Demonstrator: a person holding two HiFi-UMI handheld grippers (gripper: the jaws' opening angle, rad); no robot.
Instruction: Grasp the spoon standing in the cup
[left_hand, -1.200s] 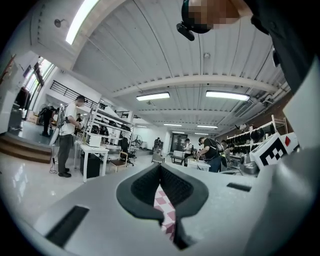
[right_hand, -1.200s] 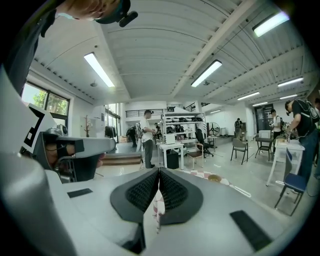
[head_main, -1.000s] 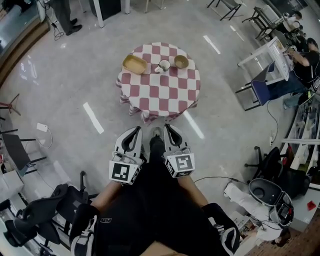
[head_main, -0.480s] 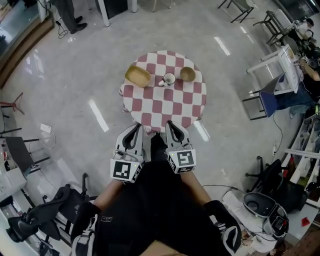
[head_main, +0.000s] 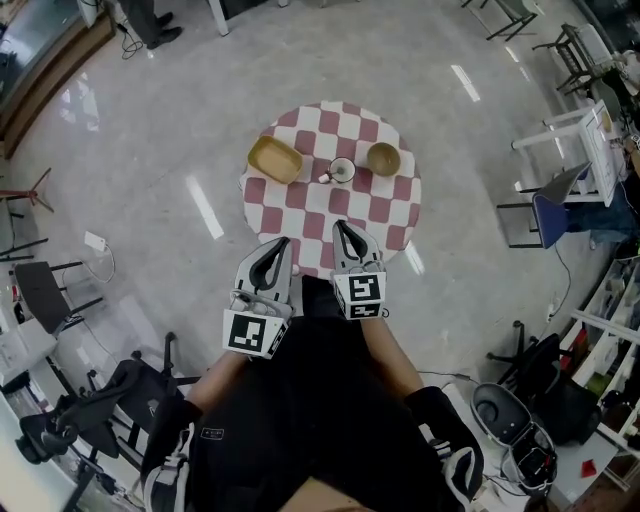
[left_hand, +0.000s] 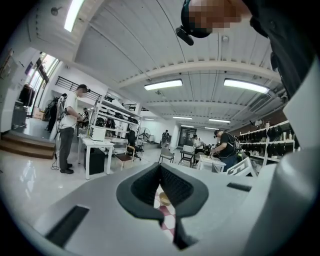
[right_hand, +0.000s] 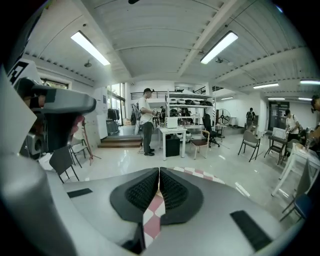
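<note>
Looking steeply down, the head view shows a round table (head_main: 300, 215) under a red-and-white checked cloth in the upper middle of the frame. Three things stand in a row along its far side: an oblong wooden bowl (head_main: 275, 159) at the left, a white cup (head_main: 341, 170) in the middle and a round wooden bowl (head_main: 383, 158) at the right. The spoon is too small here to tell apart from the cup. Below the table, the left gripper (head_main: 281, 244) and the right gripper (head_main: 340, 226) lie side by side at the near edge of the cloth, both pointing toward the table and well short of the cup. Their marker cubes sit lower in the frame, above the person's dark clothing.

The left gripper view shows the claw closed at centre frame, left gripper (left_hand: 160, 166) tips meeting with nothing held. Through the gap behind the tips a strip of checked cloth (left_hand: 167, 220) and a tan bowl (left_hand: 163, 200) show. A standing person (left_hand: 67, 130) is at the left of the frame.

The right gripper view likewise shows the right gripper (right_hand: 159, 171) pressed tip to tip and empty, with checked cloth (right_hand: 152, 220) visible below the tips. Another standing person (right_hand: 147, 122) is in the middle distance.
</note>
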